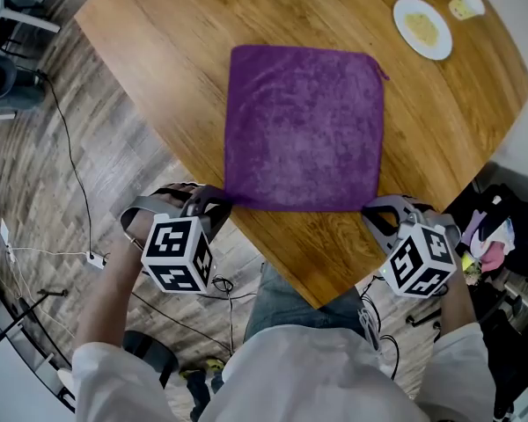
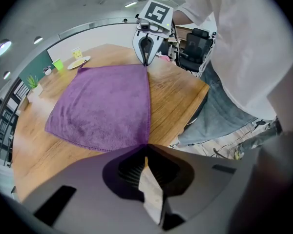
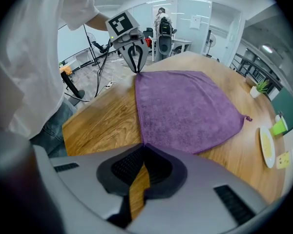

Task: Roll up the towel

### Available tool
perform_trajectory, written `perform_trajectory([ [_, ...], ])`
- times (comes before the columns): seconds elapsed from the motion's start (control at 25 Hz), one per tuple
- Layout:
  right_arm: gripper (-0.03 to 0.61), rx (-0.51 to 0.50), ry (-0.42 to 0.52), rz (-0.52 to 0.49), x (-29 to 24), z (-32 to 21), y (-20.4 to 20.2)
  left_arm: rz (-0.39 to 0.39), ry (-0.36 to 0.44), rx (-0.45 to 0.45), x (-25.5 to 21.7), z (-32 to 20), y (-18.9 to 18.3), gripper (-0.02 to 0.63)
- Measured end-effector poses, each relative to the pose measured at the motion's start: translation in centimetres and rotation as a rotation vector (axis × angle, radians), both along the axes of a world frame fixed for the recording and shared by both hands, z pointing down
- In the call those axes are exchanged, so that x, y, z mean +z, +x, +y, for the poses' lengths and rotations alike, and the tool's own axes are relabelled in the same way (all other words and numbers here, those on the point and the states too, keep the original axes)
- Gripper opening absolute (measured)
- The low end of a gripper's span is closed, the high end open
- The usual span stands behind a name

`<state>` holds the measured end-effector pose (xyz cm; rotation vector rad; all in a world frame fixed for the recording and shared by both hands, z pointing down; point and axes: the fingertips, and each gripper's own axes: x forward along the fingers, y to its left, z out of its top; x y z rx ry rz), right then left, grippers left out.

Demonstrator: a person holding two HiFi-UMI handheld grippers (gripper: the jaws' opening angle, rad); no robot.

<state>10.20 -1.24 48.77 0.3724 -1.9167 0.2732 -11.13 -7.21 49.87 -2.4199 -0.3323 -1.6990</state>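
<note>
Left gripper (image 1: 218, 202) jaws together, clamped on towel (image 1: 304, 126) near-left corner; right gripper (image 1: 376, 209) likewise clamped on near-right corner. Towel spread flat on table (image 1: 185, 25), by its near edge

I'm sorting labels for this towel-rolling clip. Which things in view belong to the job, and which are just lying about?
In the job: purple square cloth towel, flat on the wooden table; left gripper and right gripper, each shut on a near corner.
Lying about: white round plate; small pale yellow container near it.
</note>
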Motion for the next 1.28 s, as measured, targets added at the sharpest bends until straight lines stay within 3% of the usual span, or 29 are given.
perform_trajectory([
  [0.24,0.008,0.064,-0.003,-0.048,-1.1,-1.4,0.6,0.021,-0.052,-0.080,-1.0,-1.6,0.4,0.021],
  [0.56,0.008,0.103,0.013,-0.062,-1.2,-3.5,1.4,0.037,-0.064,-0.170,-1.4,-4.0,1.0,0.021],
  [1.12,0.011,0.175,0.061,-0.051,0.2,-5.4,2.4,0.045,-0.017,-0.263,-0.1,-6.1,1.6,0.026],
  [1.28,0.065,0.206,0.075,-0.064,-0.2,-5.8,2.8,0.085,-0.011,-0.302,-0.4,-6.8,1.3,0.068],
])
